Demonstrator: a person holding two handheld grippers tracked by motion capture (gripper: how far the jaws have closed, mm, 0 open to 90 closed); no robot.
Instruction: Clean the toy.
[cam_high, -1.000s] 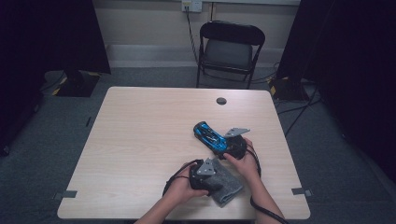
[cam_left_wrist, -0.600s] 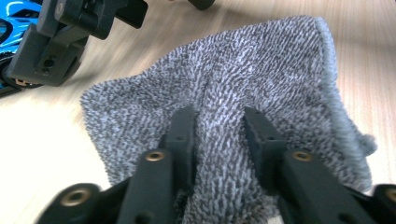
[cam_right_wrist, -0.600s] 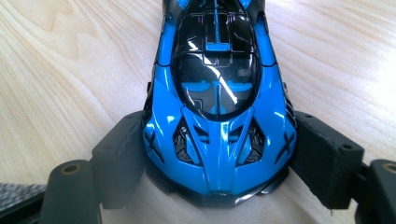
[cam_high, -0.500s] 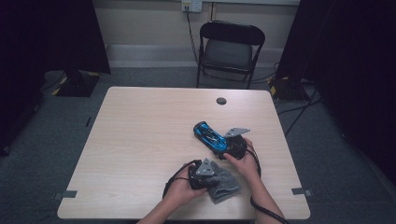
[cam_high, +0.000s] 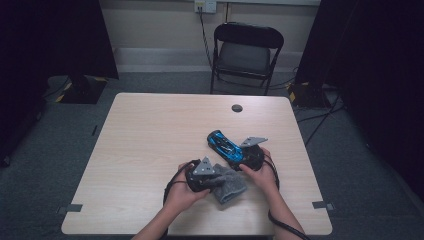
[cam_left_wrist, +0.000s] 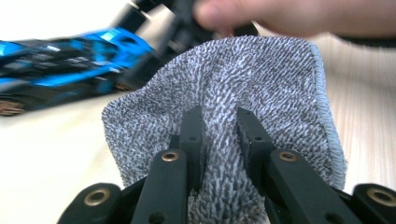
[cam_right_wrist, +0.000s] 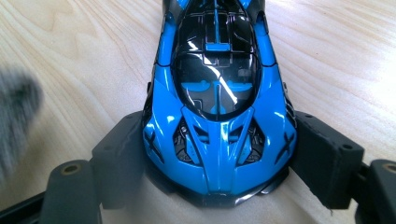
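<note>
Cloth (cam_left_wrist: 261, 84) pinched in the just-closed left gripper (cam_left_wrist: 219, 126) lies beside the toy car (cam_right_wrist: 217, 102) clamped by the right gripper (cam_right_wrist: 219, 154), chair (cam_high: 247, 50) beyond the table (cam_high: 150, 135).

Dim, dark-edged high view; both gripper views bright, glare on the blue car (cam_right_wrist: 217, 116), blurred background behind the cloth (cam_left_wrist: 261, 88).
</note>
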